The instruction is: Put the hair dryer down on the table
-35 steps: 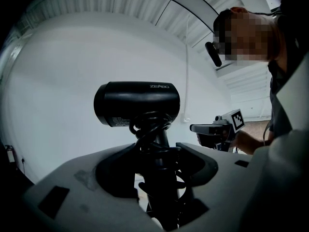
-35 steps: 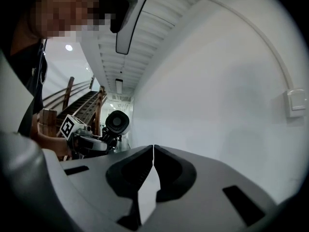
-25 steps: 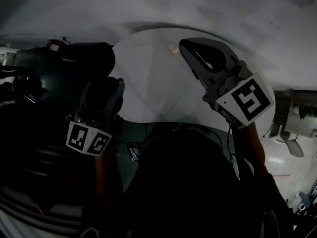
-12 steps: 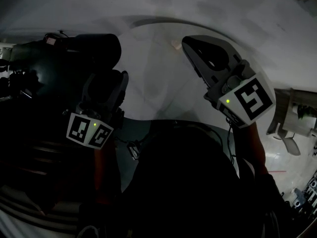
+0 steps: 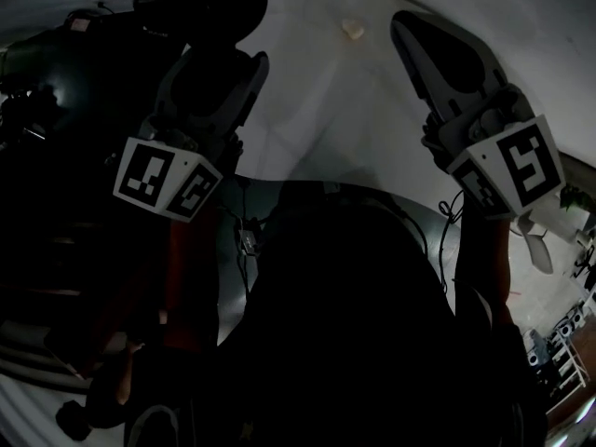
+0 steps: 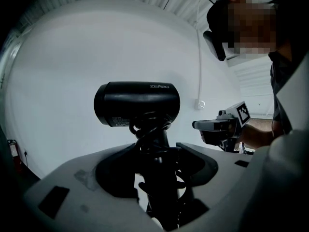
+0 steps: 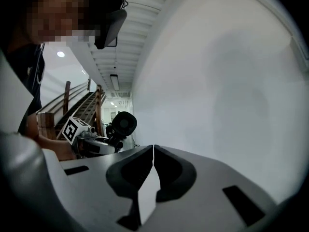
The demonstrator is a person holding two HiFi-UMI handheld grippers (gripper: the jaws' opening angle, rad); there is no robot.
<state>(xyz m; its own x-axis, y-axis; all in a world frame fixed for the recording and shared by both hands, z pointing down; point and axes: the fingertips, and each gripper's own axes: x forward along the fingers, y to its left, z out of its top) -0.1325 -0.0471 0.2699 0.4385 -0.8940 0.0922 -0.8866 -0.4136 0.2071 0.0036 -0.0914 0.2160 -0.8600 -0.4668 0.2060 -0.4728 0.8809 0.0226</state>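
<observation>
A black hair dryer [image 6: 137, 103] stands upright in my left gripper [image 6: 157, 151]. Its jaws are shut on the handle, which has the cord wound round it. In the head view the dryer's barrel [image 5: 200, 3] sits at the top left, above the left gripper [image 5: 216, 59]. My right gripper [image 5: 421, 28] is held up at the right with its jaws shut and nothing between them; in the right gripper view the two tips [image 7: 153, 148] meet. That view also shows the hair dryer [image 7: 124, 123] and the left gripper [image 7: 91, 143] away to the left. No table shows in any view.
A plain white wall [image 6: 72, 57] fills the space ahead of both grippers, with a small wall socket [image 6: 201, 104] on it. The person's dark torso [image 5: 345, 324] fills the lower head view. A wooden staircase [image 7: 72, 105] runs behind on the left.
Both grippers have risen in the head view, and the hair dryer has gone up with the left one. The right gripper stays shut and empty.
</observation>
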